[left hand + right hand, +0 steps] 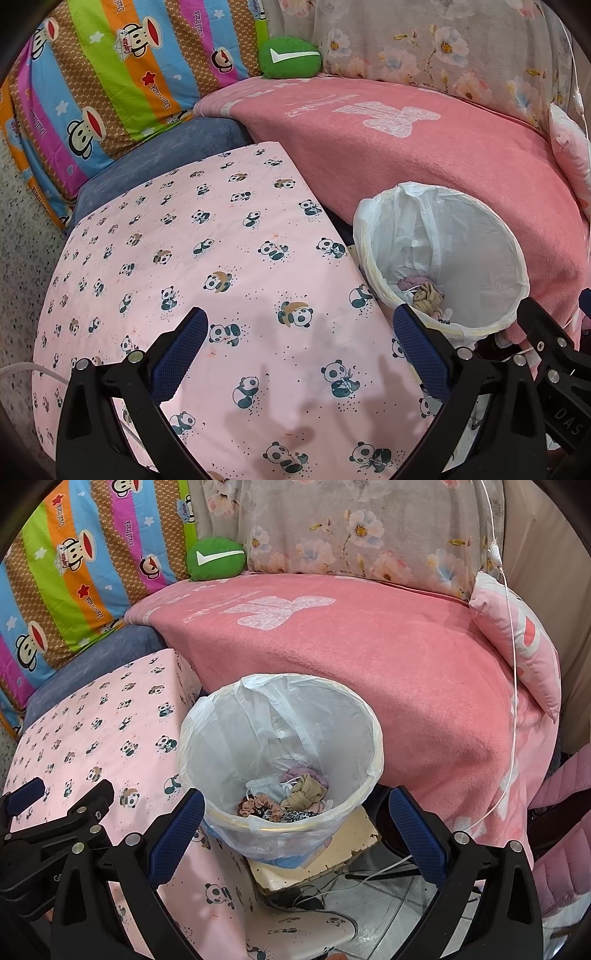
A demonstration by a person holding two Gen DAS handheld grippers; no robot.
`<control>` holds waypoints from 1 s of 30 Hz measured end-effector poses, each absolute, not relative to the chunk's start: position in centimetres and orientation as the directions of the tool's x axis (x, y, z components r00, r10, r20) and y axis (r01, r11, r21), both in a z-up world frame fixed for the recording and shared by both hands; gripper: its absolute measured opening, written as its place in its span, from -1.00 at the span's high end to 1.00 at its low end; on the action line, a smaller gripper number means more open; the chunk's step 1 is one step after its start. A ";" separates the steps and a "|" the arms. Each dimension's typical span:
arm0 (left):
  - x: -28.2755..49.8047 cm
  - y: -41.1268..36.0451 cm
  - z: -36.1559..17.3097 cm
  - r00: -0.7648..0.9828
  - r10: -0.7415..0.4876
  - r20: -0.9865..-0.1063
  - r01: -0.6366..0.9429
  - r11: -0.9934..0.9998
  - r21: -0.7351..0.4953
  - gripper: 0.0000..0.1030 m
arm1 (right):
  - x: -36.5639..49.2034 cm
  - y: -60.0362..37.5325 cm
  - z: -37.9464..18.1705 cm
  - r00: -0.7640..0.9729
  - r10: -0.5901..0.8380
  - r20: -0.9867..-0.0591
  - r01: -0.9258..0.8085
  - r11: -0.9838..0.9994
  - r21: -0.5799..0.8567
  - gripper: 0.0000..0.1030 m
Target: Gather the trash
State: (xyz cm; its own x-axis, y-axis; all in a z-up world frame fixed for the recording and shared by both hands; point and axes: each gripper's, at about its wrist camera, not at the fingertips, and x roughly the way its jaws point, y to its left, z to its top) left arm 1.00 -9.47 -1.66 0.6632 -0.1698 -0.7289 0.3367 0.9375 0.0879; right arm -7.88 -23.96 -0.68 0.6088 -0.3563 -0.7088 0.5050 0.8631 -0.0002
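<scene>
A round trash bin [369, 738] lined with a white plastic bag stands on a beige box between the table and the bed; it also shows in the left wrist view [513, 254]. Several scraps [291, 797] of cloth, paper and hair ties lie at its bottom, also seen in the left wrist view [424, 293]. My right gripper [295, 830] is open and empty, just in front of and above the bin's near rim. My left gripper [301, 350] is open and empty above the pink panda tablecloth [221, 258], left of the bin.
A pink blanket [369, 657] covers the bed behind the bin. A green cushion [216, 559], a striped monkey-print quilt [110, 74] and a floral cover [351, 528] lie at the back. A pink pillow [524, 642] and a hanging white cord [513, 701] are at right. Cables [332, 890] lie on the floor.
</scene>
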 end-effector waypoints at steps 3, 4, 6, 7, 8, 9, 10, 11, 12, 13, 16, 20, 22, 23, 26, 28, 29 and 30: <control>1.0 -9.3 -1.7 0.663 -0.169 -0.729 0.335 0.938 0.087 -0.86 | -7.9 -24.0 -0.7 0.609 -0.356 -0.709 0.505 0.863 0.001 -0.92; 1.0 -9.3 -1.7 0.662 -0.170 -0.730 0.336 0.938 0.086 -0.86 | -7.9 -24.0 -0.6 0.609 -0.356 -0.709 0.505 0.863 0.000 -0.92; 1.0 -9.3 -1.7 0.662 -0.169 -0.730 0.335 0.938 0.087 -0.86 | -7.9 -24.0 -0.7 0.609 -0.356 -0.709 0.504 0.863 -0.001 -0.92; 1.0 -9.3 -1.7 0.662 -0.169 -0.730 0.336 0.938 0.088 -0.86 | -7.9 -24.0 -0.6 0.609 -0.356 -0.708 0.505 0.863 0.000 -0.92; 1.0 -9.3 -1.7 0.662 -0.169 -0.730 0.336 0.938 0.087 -0.86 | -7.9 -24.0 -0.7 0.609 -0.356 -0.709 0.505 0.863 0.000 -0.92; 1.0 -9.3 -1.7 0.662 -0.169 -0.730 0.336 0.938 0.087 -0.86 | -7.9 -24.0 -0.7 0.609 -0.356 -0.709 0.505 0.863 0.000 -0.92; 1.0 -9.3 -1.7 0.662 -0.170 -0.730 0.337 0.938 0.087 -0.86 | -7.9 -24.0 -0.6 0.609 -0.356 -0.709 0.505 0.863 0.000 -0.92; 1.0 -9.3 -1.7 0.662 -0.170 -0.730 0.337 0.938 0.086 -0.86 | -7.9 -24.0 -0.7 0.609 -0.356 -0.709 0.505 0.863 0.001 -0.92; 0.9 -9.2 -1.7 0.662 -0.170 -0.730 0.336 0.938 0.087 -0.86 | -7.9 -23.9 -0.7 0.609 -0.356 -0.709 0.505 0.863 0.001 -0.92; 0.9 -9.2 -1.7 0.661 -0.169 -0.731 0.336 0.938 0.087 -0.87 | -7.9 -23.9 -0.7 0.608 -0.356 -0.709 0.506 0.863 0.000 -0.92; 0.9 -9.3 -1.7 0.662 -0.170 -0.730 0.337 0.938 0.086 -0.86 | -7.8 -24.1 -0.7 0.608 -0.356 -0.709 0.505 0.863 0.000 -0.92; 0.9 -9.3 -1.7 0.660 -0.171 -0.731 0.337 0.938 0.086 -0.86 | -7.9 -23.9 -0.9 0.608 -0.356 -0.709 0.506 0.863 0.001 -0.92; 0.9 -9.2 -1.7 0.661 -0.172 -0.730 0.338 0.937 0.086 -0.86 | -7.8 -24.1 -0.8 0.608 -0.355 -0.710 0.506 0.863 0.001 -0.92; 0.9 -9.4 -1.7 0.661 -0.171 -0.731 0.338 0.937 0.086 -0.86 | -7.8 -24.1 -0.8 0.608 -0.356 -0.710 0.506 0.863 0.000 -0.92; 0.9 -9.4 -1.7 0.661 -0.171 -0.731 0.338 0.937 0.087 -0.86 | -7.8 -24.1 -0.8 0.608 -0.356 -0.710 0.505 0.863 0.001 -0.92; 0.9 -9.3 -1.7 0.660 -0.171 -0.731 0.339 0.937 0.087 -0.86 | -7.8 -24.1 -0.8 0.608 -0.356 -0.710 0.506 0.863 0.001 -0.92; 0.9 -9.6 -1.7 0.660 -0.171 -0.731 0.339 0.937 0.088 -0.86 | -7.8 -24.1 -0.8 0.608 -0.355 -0.710 0.506 0.863 0.001 -0.92; 0.9 -9.6 -1.7 0.660 -0.170 -0.731 0.340 0.936 0.088 -0.86 | -7.8 -24.1 -0.8 0.608 -0.356 -0.710 0.506 0.862 0.001 -0.92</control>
